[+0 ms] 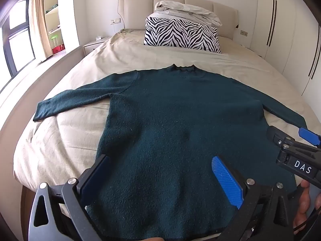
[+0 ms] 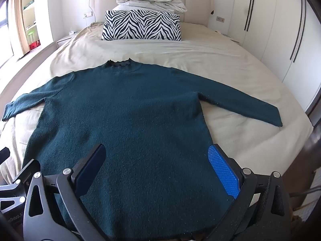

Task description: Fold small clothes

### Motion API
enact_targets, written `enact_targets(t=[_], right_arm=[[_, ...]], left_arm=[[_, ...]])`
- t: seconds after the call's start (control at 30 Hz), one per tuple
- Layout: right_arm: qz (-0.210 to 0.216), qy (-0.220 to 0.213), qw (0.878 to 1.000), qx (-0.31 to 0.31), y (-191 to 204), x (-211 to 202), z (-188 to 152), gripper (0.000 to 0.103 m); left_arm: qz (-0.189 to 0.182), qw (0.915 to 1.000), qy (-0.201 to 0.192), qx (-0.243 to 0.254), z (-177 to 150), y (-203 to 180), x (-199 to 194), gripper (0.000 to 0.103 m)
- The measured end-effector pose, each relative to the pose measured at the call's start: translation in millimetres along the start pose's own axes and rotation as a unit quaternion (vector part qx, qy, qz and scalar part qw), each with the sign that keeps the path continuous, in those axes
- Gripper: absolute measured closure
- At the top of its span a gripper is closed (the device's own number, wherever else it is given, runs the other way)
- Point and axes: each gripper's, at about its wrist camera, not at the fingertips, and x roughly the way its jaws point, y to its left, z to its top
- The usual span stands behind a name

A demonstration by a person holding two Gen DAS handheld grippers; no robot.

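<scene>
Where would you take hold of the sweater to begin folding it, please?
Probably at a sleeve cuff, coming from its outer side. The sweater lies flat, both sleeves spread out, so the right cuff is a free edge the open right gripper can pinch and carry across the body.

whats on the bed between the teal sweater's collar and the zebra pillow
Nothing: only bare beige bedsheet lies between the dark teal knitted sweater's collar and the zebra-striped pillow, clearest in the right wrist view.

Bright window daylight, sharp focus, heavy fisheye edge-warp.
</scene>
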Motion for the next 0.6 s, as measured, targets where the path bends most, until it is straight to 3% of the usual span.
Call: enact_targets(t=[0.6], right_arm=[[0.001, 0.001, 1.000, 0.000, -0.1, 0.3, -1.6, 0.000]], left_arm=[[0.004, 1.0000, -0.005, 0.001, 0.2, 0.8, 2.3, 0.000]])
